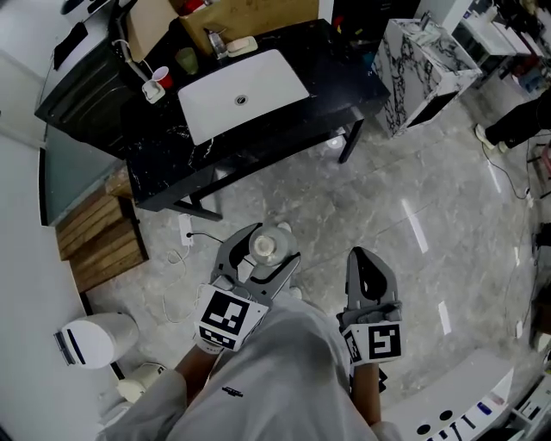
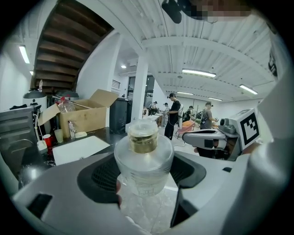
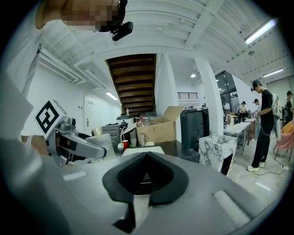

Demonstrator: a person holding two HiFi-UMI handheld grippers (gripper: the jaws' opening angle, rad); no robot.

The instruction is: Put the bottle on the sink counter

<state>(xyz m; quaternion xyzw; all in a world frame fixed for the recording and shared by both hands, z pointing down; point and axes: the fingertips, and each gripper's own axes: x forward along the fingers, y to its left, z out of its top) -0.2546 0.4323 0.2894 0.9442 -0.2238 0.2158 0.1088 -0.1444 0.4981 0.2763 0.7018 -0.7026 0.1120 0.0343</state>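
Pale marbled floor underfoot, black sink counter ahead with a white basin set into its top. Well short of that counter, above the floor: clear bottle with a gold band under its cap, upright, clamped between the jaws of the left gripper. Just beside it, right gripper, jaws pressed together on nothing. At the counter's far edge, cardboard box and red cup.
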